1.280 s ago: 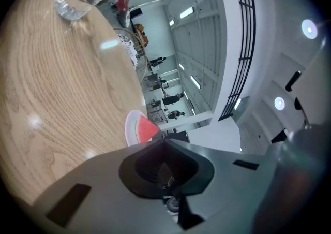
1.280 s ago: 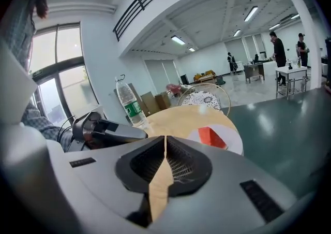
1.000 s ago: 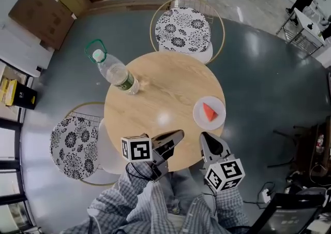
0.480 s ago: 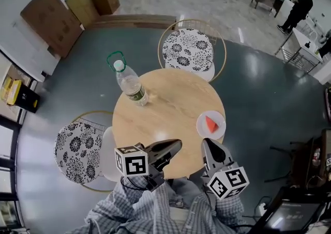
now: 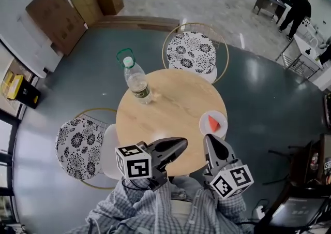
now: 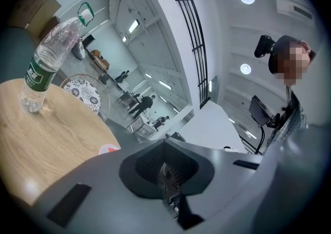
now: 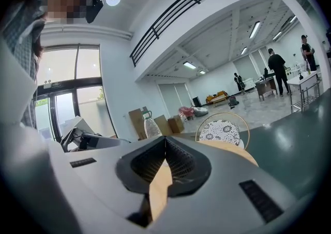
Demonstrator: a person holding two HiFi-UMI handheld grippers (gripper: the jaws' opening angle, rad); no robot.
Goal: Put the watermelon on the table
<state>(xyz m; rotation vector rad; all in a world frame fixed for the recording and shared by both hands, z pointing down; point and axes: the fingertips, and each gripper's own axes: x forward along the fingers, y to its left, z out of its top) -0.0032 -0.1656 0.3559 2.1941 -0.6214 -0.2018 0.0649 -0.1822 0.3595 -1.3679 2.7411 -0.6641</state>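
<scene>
A red watermelon wedge [image 5: 212, 123] lies on a small white plate [image 5: 221, 119] at the right edge of the round wooden table [image 5: 170, 106]. Both grippers hover over the table's near edge, apart from the plate. My left gripper [image 5: 182, 142] points up and to the right, shut, with nothing between its jaws [image 6: 164, 168]. To its right, my right gripper [image 5: 208, 137] is also shut and holds nothing [image 7: 164, 163]; the plate lies just beyond its tip. In the left gripper view the plate [image 6: 109, 149] peeks over the gripper body.
A clear water bottle [image 5: 137, 84] with a green label stands on the table's far left. One patterned chair [image 5: 194, 52] stands behind the table, another [image 5: 77, 142] at its left. Cardboard boxes [image 5: 57, 15] line the far wall. People stand far off at the back right.
Both grippers have risen a little and stayed shut over the table's near edge. The head view has shifted, so table and bottle sit more to the right. The watermelon has not moved on its plate.
</scene>
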